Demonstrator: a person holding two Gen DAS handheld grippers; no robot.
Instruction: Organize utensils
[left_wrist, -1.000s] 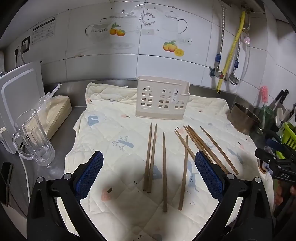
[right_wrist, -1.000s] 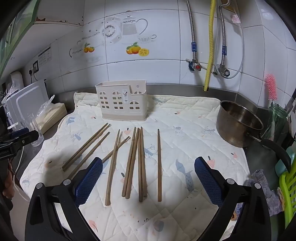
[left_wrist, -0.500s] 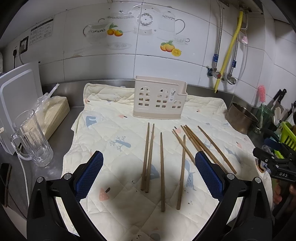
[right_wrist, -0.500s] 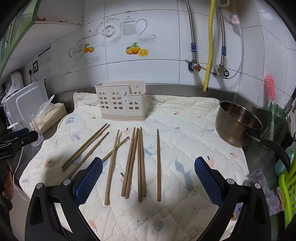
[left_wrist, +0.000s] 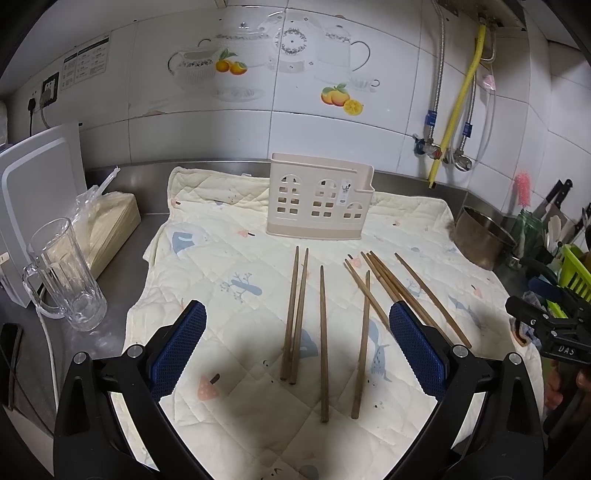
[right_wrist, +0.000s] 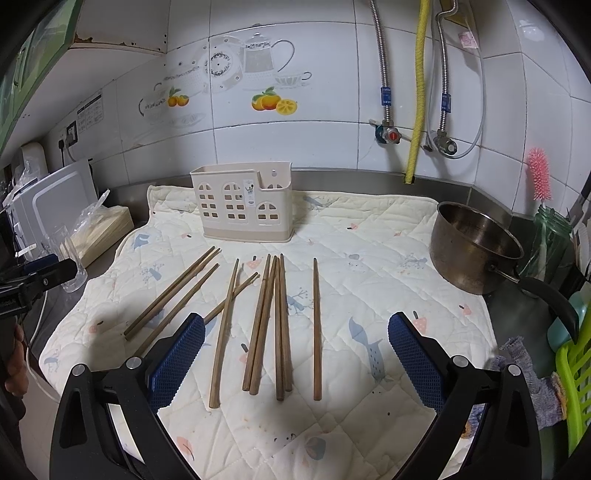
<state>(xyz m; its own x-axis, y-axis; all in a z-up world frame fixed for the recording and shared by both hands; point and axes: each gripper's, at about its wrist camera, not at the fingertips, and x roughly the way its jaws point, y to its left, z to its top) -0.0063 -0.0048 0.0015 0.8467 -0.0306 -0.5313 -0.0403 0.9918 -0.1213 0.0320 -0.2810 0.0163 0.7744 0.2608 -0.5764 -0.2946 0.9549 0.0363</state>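
Note:
Several brown wooden chopsticks lie loose on a cream quilted cloth. Behind them stands a beige utensil holder with window cut-outs, upright and empty as far as I can see. My left gripper hovers open over the near ends of the left chopsticks, holding nothing. Over the middle bundle my right gripper is open too, nothing between its blue pads. The right gripper also shows at the left wrist view's right edge.
A glass mug and a wrapped stack sit left of the cloth by a white board. A steel pot stands on the right, with a green rack, a jar with a pink brush and wall pipes.
The left gripper has drawn back and risen slightly, so the chopsticks and holder sit a little higher and farther in its view. The right view barely shifts. Nothing was grasped.

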